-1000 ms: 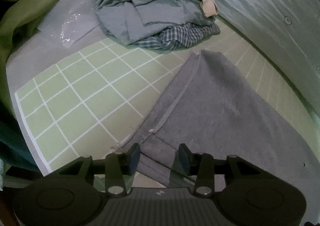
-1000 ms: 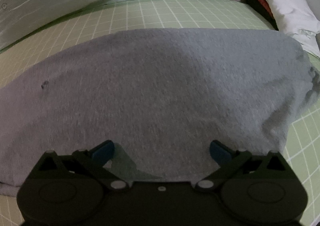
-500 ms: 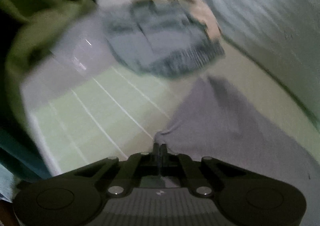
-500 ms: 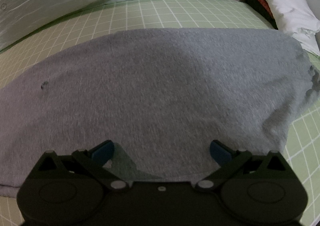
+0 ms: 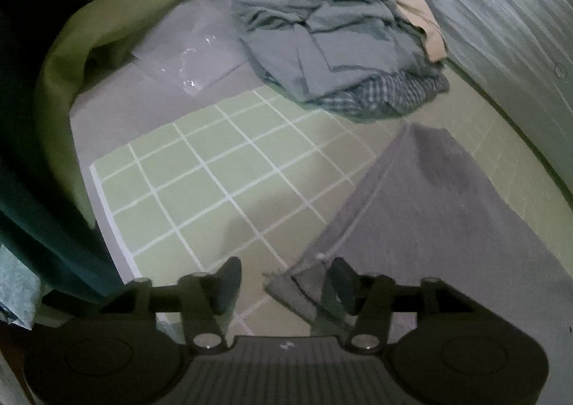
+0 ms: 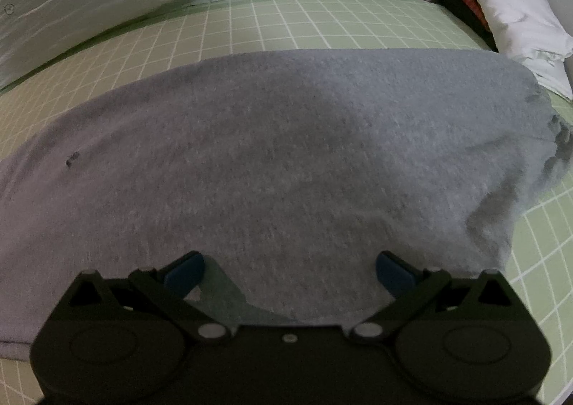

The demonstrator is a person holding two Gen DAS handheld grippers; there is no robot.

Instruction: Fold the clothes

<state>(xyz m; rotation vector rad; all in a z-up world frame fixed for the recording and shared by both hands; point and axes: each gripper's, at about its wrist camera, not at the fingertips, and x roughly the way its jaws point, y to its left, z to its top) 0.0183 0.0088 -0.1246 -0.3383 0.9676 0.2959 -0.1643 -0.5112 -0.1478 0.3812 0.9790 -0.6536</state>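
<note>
Now the left gripper (image 5: 283, 283), clamped shut half a second ago, has just been opening; its jaws stand apart with the grey garment's (image 5: 440, 211) rumpled corner loose between them, so that pinch looks finished. Rightward, the right gripper (image 6: 288, 270) hangs wide open, unmoved, over the garment spread on the checked sheet (image 5: 215, 168); unfolded clothes (image 5: 340, 43) lie far off.

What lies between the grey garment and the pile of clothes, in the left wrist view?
Only bare green checked sheet lies between the grey garment and the pile. The left wrist view shows a clear gap; they do not touch.
</note>
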